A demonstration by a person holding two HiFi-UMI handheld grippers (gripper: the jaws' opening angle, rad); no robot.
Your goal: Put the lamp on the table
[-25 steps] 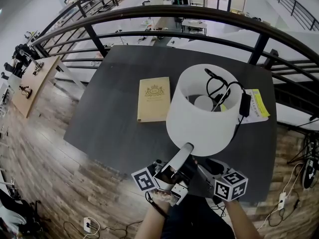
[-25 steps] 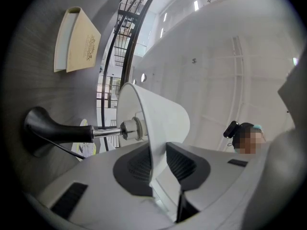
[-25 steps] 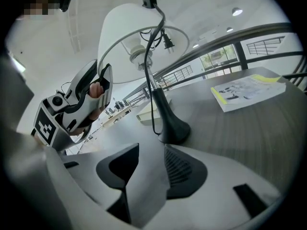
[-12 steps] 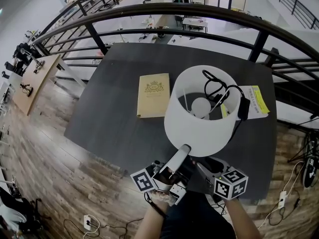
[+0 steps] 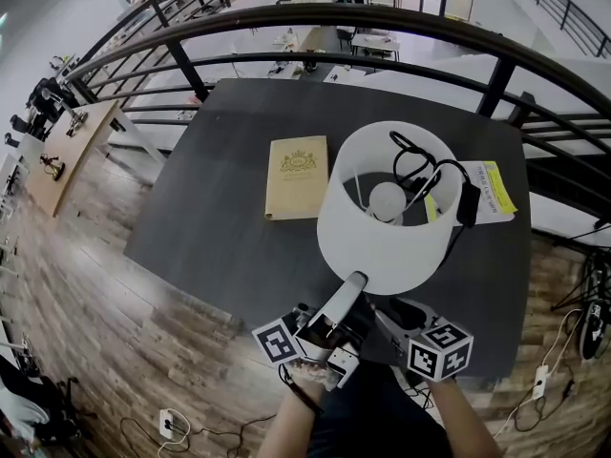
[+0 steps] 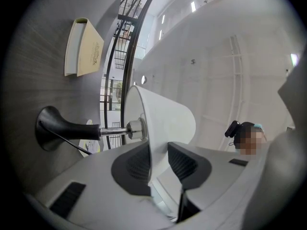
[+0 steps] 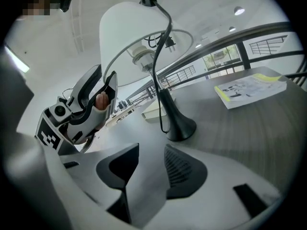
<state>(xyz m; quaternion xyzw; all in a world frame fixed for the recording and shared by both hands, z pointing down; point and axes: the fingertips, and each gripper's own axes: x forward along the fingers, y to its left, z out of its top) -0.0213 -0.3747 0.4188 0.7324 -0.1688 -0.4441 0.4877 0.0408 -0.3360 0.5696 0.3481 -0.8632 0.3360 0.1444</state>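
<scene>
Lamp (image 5: 382,241): stands on its black base (image 7: 181,126) on the dark table (image 5: 220,218), right of centre in the head view. Its long axis is upright. In the right gripper view the stem rises from the base at frame centre to the white shade at upper centre. The cord (image 5: 420,170) is looped inside the shade.

Shade (image 6: 165,123): its lower rim, at the near edge of the table, passes between the jaws of the left gripper (image 6: 158,164). These jaws have just been opening. The shade wall lies against the pad on the left of the frame, and a gap shows at the pad on the right. Judged released, not clamped.

Right gripper (image 7: 146,164): jaws apart with nothing between them and only table top beyond. It sits at lower centre of the head view. The base is just ahead of it, up-frame in its own view.

Governing relation: the left gripper is the nearer one and straddles the rim from below. To clear, it should probably back out toward the bottom of the head view along the line of its jaws. A sideways pull risks tipping the lamp.

Also noted: a tan book (image 5: 297,176) left of the shade and a printed sheet (image 5: 487,194) to its right. Both are clear of the base.
</scene>
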